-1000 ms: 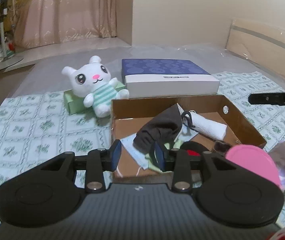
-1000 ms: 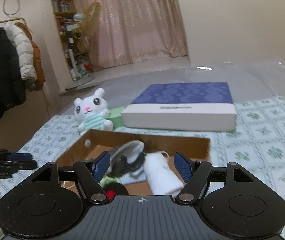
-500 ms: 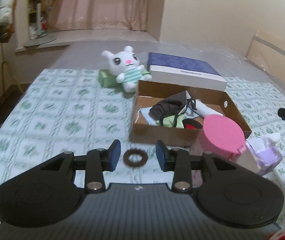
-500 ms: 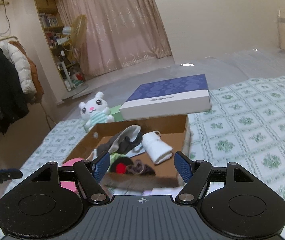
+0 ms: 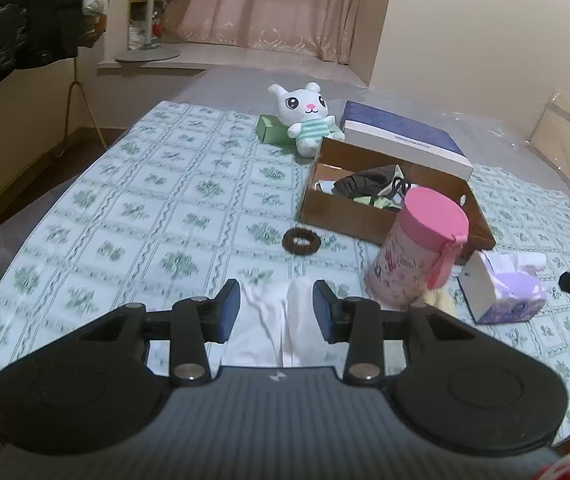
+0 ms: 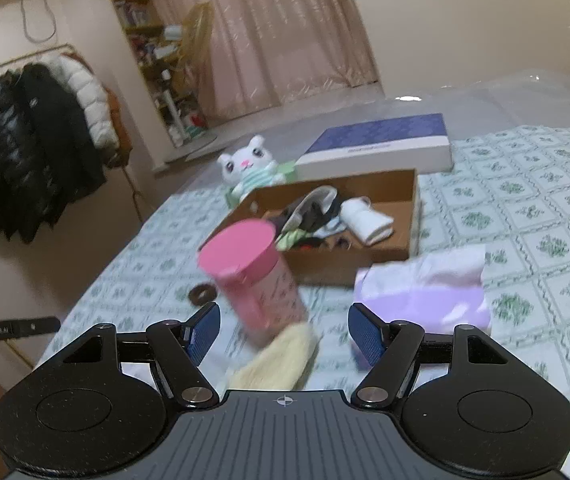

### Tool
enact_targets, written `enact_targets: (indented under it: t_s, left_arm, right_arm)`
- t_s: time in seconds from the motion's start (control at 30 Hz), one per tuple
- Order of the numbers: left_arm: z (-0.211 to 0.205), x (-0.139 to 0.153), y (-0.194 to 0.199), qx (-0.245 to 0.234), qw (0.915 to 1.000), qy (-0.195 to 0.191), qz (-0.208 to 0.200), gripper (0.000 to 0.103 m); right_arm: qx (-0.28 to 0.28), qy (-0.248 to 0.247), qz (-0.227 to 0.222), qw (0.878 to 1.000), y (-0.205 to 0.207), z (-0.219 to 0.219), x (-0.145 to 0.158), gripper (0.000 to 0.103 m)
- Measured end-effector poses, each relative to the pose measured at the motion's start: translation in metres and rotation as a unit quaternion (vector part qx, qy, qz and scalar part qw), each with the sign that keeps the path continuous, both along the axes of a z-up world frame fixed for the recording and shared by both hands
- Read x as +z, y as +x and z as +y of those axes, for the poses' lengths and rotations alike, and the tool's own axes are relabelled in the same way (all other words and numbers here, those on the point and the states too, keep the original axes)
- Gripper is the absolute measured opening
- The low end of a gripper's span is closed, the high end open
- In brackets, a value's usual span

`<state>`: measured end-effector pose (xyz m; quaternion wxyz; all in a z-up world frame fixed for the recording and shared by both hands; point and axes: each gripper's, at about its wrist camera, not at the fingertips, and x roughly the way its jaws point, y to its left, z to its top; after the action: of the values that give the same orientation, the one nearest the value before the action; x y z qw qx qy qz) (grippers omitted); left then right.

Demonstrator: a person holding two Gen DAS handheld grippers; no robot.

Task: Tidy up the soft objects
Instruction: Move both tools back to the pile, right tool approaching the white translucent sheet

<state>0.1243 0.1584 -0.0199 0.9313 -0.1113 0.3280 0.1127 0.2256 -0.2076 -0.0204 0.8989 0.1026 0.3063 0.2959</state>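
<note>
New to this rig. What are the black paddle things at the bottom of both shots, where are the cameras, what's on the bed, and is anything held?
No robot here: a person carries a hand-held two-finger gripper in each hand, each with a fisheye camera looking along its blue-padded fingers. One view shows the left gripper, the other the right gripper.

On the green-patterned bed sheet lie an open brown cardboard box of clothes, a pink-lidded cylindrical container, a purple tissue box, a dark brown ring-shaped hair tie, a white plush bunny, a white cloth and a cream-yellow fluffy cloth.

Both grippers are open; neither holds anything.
</note>
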Motion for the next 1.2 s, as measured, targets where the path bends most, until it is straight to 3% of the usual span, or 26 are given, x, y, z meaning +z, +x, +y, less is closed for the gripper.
enact_targets:
  t_s: [0.6, 0.8, 1.2]
  left_arm:
    - [-0.04, -0.003, -0.076, 0.003, 0.9999, -0.004, 0.013, 0.036]
    - [-0.051, -0.003, -0.085, -0.001, 0.9998, 0.01, 0.015, 0.036]
    - [-0.045, -0.019, -0.082, -0.003, 0.9995, -0.003, 0.032, 0.036]
  right_arm:
    - [0.052, -0.04, 0.01, 0.998, -0.084, 0.027, -0.017, 0.071]
    - [0.06, -0.044, -0.004, 0.997, -0.098, 0.028, -0.017, 0.071]
    - [0.088, -0.078, -0.016, 0.993, -0.102, 0.052, -0.026, 0.071]
